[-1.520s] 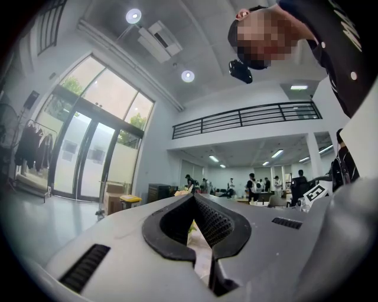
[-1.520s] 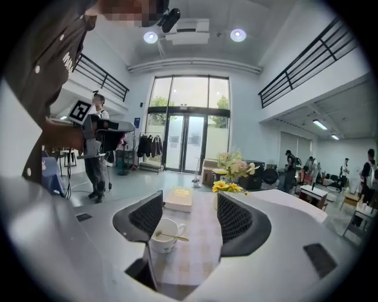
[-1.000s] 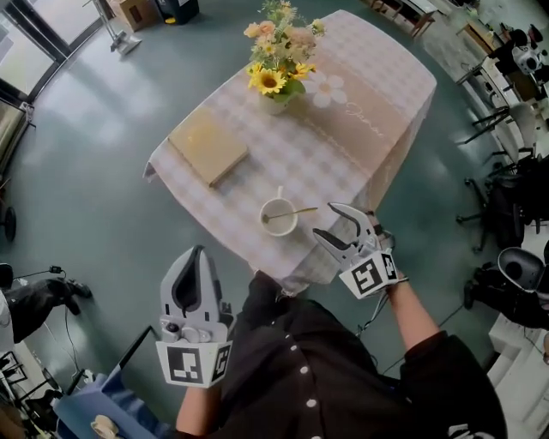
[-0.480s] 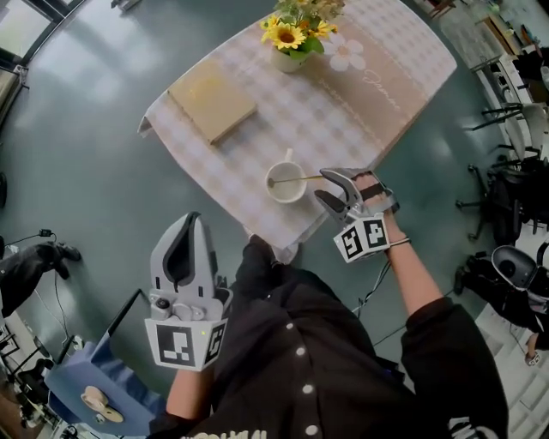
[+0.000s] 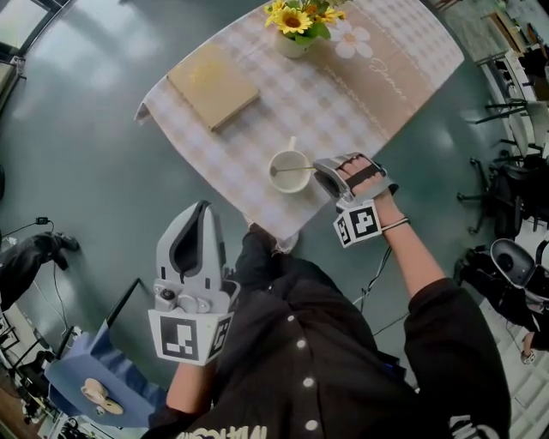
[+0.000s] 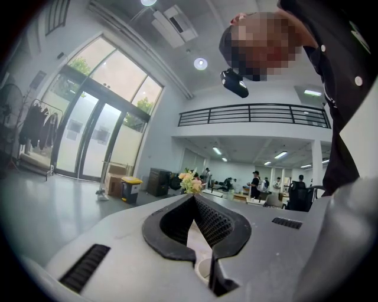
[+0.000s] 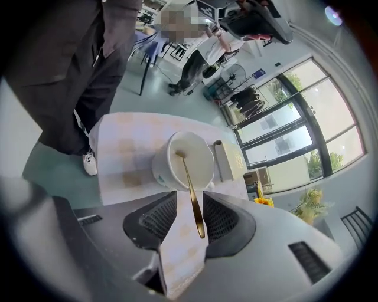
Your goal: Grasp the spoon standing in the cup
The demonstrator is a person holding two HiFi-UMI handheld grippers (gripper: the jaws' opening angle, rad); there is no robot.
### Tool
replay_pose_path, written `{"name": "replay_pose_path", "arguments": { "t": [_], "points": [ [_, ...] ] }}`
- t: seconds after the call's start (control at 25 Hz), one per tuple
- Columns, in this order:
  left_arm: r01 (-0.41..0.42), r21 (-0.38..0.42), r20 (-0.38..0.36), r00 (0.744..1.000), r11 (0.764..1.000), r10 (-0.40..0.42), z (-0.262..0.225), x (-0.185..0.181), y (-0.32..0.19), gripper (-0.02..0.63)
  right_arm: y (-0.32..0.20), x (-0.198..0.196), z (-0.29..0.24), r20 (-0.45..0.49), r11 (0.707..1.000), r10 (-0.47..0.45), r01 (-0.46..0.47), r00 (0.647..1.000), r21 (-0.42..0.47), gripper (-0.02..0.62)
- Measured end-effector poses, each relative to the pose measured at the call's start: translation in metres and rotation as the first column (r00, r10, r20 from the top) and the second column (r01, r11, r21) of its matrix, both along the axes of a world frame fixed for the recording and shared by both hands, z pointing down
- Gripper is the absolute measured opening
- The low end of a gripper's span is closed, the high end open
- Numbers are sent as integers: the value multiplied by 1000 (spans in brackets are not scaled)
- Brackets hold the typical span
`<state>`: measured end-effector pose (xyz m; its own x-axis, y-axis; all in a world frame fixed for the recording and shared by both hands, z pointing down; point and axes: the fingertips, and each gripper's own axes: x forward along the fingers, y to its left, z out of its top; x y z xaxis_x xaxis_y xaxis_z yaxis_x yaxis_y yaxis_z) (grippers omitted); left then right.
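A white cup (image 5: 290,171) stands near the front edge of the checked tablecloth (image 5: 377,77). A gold spoon (image 5: 298,169) leans in it, with the handle pointing right. My right gripper (image 5: 322,171) is just right of the cup, its jaws either side of the handle. In the right gripper view the spoon (image 7: 193,197) runs from the cup (image 7: 190,160) into the gap of the right gripper (image 7: 189,199). The jaws are closing, with a slit still showing beside the handle. My left gripper (image 5: 200,208) hangs shut and empty off the table, in front of the person's body; the left gripper (image 6: 192,199) faces the room.
A tan book (image 5: 213,86) lies at the table's back left. A vase of sunflowers (image 5: 296,21) stands at the back. The table's near corner drops off just left of the cup. Office chairs (image 5: 515,257) stand on the floor to the right.
My right gripper has moved left up to the cup, and its jaws have narrowed around the spoon handle. The left gripper has stayed low and shut.
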<state>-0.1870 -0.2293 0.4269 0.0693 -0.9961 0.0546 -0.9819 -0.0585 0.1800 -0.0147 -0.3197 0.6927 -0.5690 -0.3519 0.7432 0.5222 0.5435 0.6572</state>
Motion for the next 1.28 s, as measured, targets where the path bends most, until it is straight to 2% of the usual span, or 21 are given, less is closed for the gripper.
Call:
{"name": "replay_pose_path", "arguments": {
  "t": [0.52,0.96,1.12,1.28],
  "points": [
    [18,-16,-23,1000,1000,-19,4,-4,-4,9,-9,-3,1,-13,997,-48,49,999,55,9],
    [3,3,-20,1000,1000,-3,-6,5,-6,9,-2,0,-8,-19,998,-59,60,998,31,2],
    [0,16,-25,1000,1000,0,-11,6,-6,9,-1,8,-11,-53,997,-72,74,996,37,2],
    [-1,30,-24,1000,1000,2,-18,9,-7,9,0,12,-25,-30,997,-61,62,998,37,2]
  ]
}}
